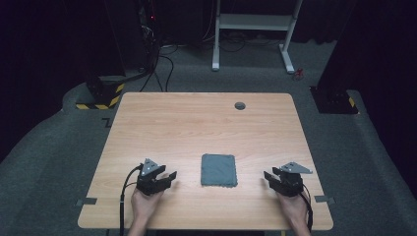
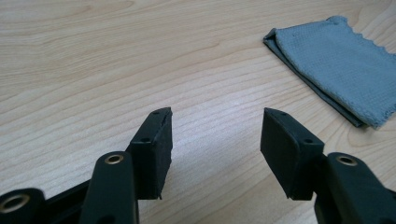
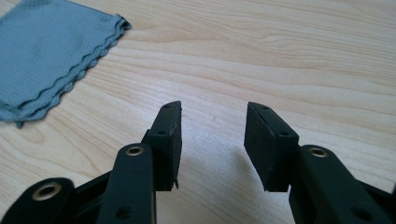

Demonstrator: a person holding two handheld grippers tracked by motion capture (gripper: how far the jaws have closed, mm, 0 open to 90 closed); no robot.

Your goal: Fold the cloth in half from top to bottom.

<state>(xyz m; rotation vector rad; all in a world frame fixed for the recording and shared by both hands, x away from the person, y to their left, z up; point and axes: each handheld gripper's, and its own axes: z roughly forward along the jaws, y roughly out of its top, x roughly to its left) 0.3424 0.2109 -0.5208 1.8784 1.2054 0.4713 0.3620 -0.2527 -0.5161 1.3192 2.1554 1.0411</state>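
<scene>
The folded cloth point(image 1: 219, 170) lies flat on the bench point(image 1: 196, 128) between the left claw point(image 1: 168, 178) and right claw point(image 1: 269, 178) — both spread, empty, apart from it.

Bright tabletop, dark surroundings, soft shadows.

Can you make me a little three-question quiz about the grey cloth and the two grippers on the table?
1. True or false: the grey cloth lies folded flat on the wooden table, between the left gripper and the right gripper.
2. Is either gripper touching the cloth?
3. Pick one. The jaws of both grippers are: A) shut tight, B) open with nothing between them, C) shut on the cloth.

Key
1. True. Stacked edges show in both gripper views, so it is folded.
2. No. Bare wood lies between each gripper and the cloth.
3. B.
</scene>
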